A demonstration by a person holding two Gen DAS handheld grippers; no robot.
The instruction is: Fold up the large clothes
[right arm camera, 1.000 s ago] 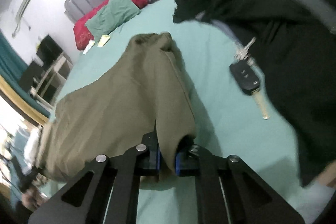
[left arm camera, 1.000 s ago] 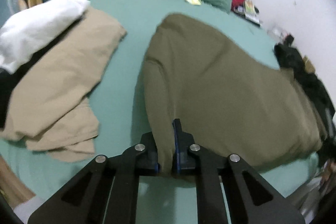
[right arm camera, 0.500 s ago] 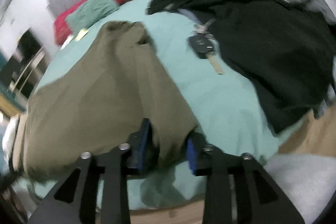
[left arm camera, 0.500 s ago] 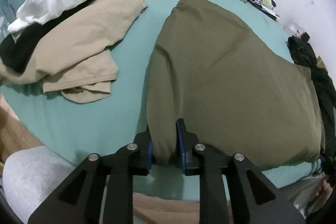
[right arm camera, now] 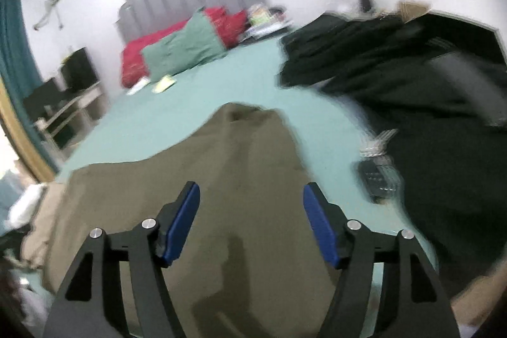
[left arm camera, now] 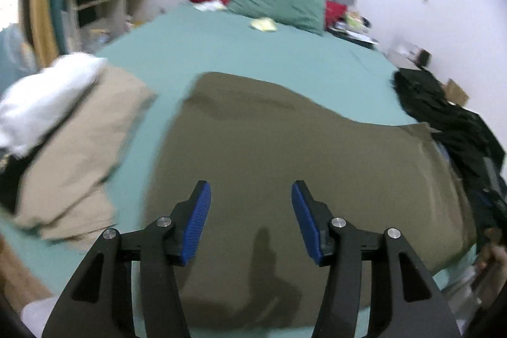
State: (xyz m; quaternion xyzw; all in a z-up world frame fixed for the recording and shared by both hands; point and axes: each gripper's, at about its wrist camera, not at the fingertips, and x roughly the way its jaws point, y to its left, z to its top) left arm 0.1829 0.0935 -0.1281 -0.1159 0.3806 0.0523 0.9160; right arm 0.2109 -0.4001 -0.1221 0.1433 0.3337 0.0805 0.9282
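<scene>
Left claw (left arm camera: pixel 250 198) and right claw (right arm camera: pixel 250 201) opening, empty, above olive garment (left arm camera: pixel 285 148) lying below.

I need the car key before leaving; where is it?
In the right wrist view, the car key lies on the green sheet, between the olive garment and the black clothes.

Key fob (right arm camera: pixel 378 178) smeared by blur; black clothes (right arm camera: pixel 437 103) cut off at edge.
</scene>
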